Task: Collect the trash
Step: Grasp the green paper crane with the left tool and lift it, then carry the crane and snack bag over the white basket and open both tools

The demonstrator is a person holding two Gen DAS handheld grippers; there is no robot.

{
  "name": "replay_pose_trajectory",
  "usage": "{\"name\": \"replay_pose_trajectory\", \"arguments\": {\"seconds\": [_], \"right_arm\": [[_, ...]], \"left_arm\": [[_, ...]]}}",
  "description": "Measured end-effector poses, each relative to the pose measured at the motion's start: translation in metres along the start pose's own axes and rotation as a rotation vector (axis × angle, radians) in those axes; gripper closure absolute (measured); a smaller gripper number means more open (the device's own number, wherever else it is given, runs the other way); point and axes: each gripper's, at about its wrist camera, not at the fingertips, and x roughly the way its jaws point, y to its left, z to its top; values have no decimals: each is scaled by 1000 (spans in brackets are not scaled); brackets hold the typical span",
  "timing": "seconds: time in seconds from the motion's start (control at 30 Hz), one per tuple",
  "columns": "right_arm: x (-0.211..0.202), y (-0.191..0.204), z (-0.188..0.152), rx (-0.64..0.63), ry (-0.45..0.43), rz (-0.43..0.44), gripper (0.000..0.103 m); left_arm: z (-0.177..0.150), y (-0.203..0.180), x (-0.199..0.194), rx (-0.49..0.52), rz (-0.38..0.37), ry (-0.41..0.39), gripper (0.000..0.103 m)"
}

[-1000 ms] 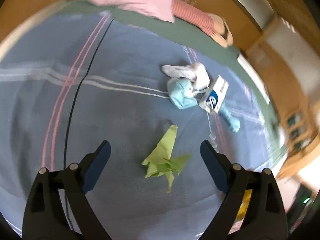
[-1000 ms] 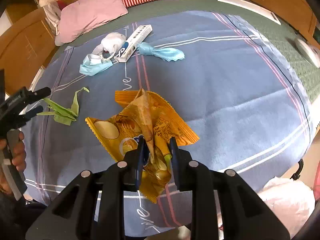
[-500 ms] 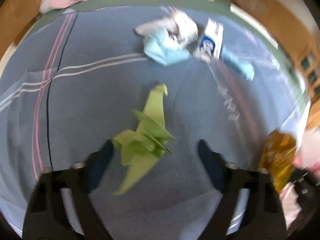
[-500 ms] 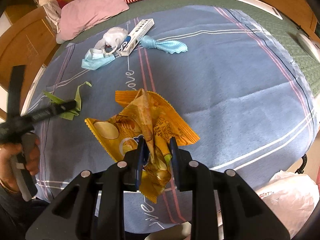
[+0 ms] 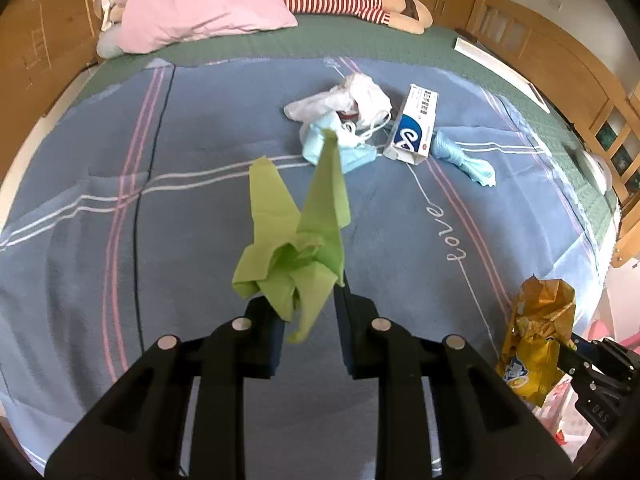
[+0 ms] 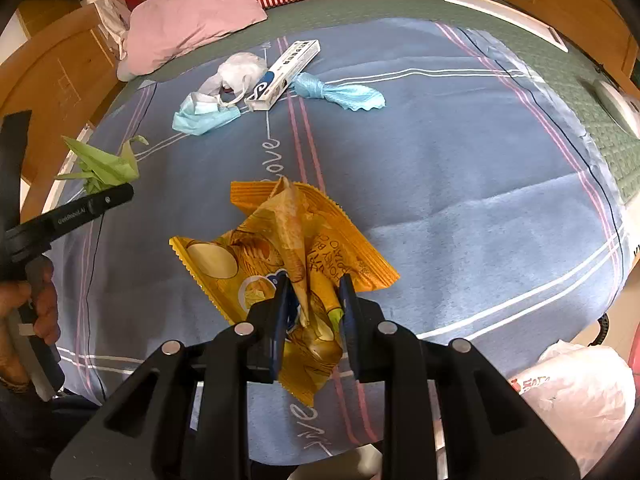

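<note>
Now left gripper jaws just closed, pinching creased green paper.

Left claw: jaws just closed in, clamped on a crumpled lime-green folded paper. Blue blanket with pink and white stripes: white plastic bag, light-blue face mask, white-and-blue cardboard carton, twisted light-blue wrapper. Lower right: crinkled yellow snack packet.

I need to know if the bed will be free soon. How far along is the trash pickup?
Nothing visibly binned yet. In hand: left gripper has just closed on the green paper; right gripper clamps the yellow wrapper. Left on the blanket: face mask, white bag, toothpaste box, blue wad.
</note>
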Motion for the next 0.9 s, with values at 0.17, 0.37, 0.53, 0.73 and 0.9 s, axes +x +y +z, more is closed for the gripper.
{"name": "replay_pose_trajectory", "arguments": {"seconds": [0.17, 0.37, 0.53, 0.73, 0.9], "right_arm": [[-1, 3, 0, -9, -3, 1, 77], [0, 6, -1, -13, 2, 4, 77], [-1, 7, -2, -23, 1, 4, 77], [-11, 5, -1, -16, -28, 18, 77], [-55, -21, -1, 8, -90, 56, 77]], "left_arm": [[1, -1, -10, 3, 16, -23, 79], [-2, 2, -20, 7, 18, -50, 79], [-3, 3, -23, 5, 26, -63, 79], [-4, 1, -29, 16, 19, -82, 80], [-9, -17, -44, 65, -43, -113, 80]]}}
